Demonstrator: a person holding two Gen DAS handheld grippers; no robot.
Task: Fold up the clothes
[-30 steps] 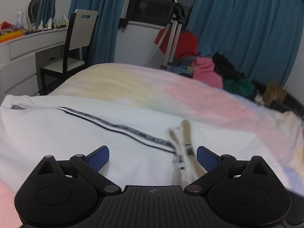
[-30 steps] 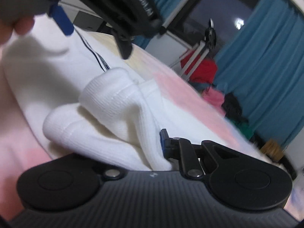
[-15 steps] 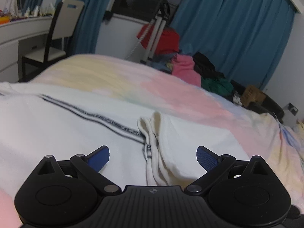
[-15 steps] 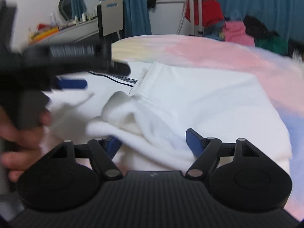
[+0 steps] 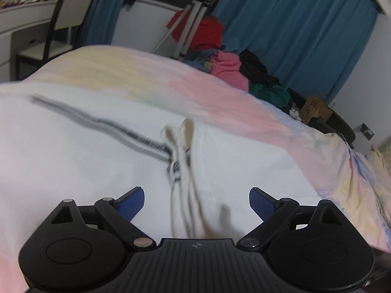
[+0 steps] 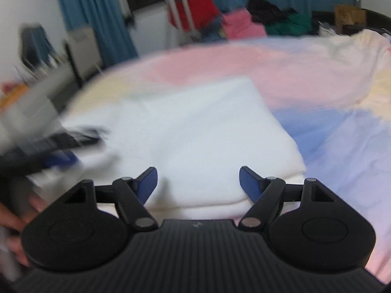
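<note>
A white garment (image 5: 73, 158) with a black striped band (image 5: 97, 122) lies spread on the bed. A raised ridge of its fabric (image 5: 182, 161) runs toward me between the jaws of my left gripper (image 5: 195, 195). Those jaws are closing, and the blue pads stand clear of the cloth. In the right wrist view the garment (image 6: 195, 127) shows as a folded white slab. My right gripper (image 6: 197, 173) hovers open over its near edge, holding nothing. The left gripper (image 6: 61, 151) appears blurred at the left, with a hand (image 6: 14, 219) below it.
The pastel pink, yellow and blue bedspread (image 5: 220, 92) surrounds the garment. A pile of red, pink, black and green clothes (image 5: 227, 68) and a tripod (image 5: 193, 24) stand behind the bed before blue curtains. A chair (image 5: 66, 17) and desk are at the far left.
My right gripper let go of the bunched white fabric, opened wide, rolled level and swung right. The left gripper dipped, and the fabric ridge now lies between its jaws.
</note>
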